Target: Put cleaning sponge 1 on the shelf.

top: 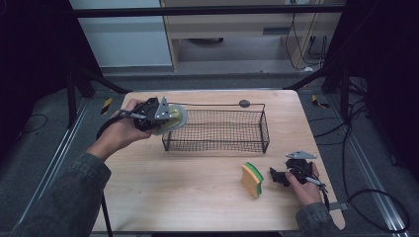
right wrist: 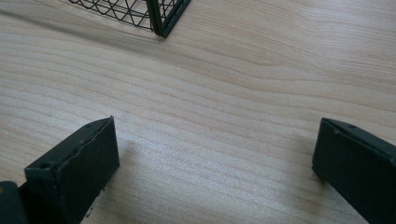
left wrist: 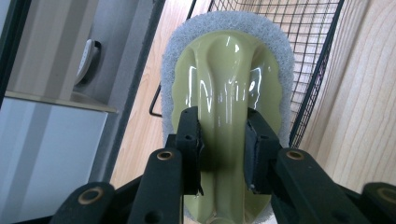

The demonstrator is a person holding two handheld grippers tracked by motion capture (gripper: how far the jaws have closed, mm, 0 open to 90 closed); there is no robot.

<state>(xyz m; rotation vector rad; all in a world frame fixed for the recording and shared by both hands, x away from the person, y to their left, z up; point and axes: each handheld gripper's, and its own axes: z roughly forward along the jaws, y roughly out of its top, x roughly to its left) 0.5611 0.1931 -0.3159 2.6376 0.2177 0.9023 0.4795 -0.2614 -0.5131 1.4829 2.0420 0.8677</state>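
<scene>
A round scrubber (left wrist: pixel 227 65) with a glossy olive-green handle and a grey-white pad is clamped by its handle in my left gripper (left wrist: pixel 223 128). In the high view that left gripper (top: pixel 163 115) holds the scrubber (top: pixel 176 118) in the air at the left end of a black wire basket (top: pixel 217 131), pad level with the rim. The basket's mesh (left wrist: pixel 317 42) lies just beyond the pad. A yellow-and-green sponge (top: pixel 252 179) stands on edge on the table. Just right of it, my right gripper (top: pixel 275 176) rests low with its jaws wide apart. The right gripper (right wrist: pixel 215 144) has nothing between its jaws.
The wooden table (top: pixel 188 187) has bare room in front of the basket. A basket corner (right wrist: pixel 161 16) lies ahead of the right gripper. A small dark disc (top: pixel 244 103) sits at the table's back edge behind the basket.
</scene>
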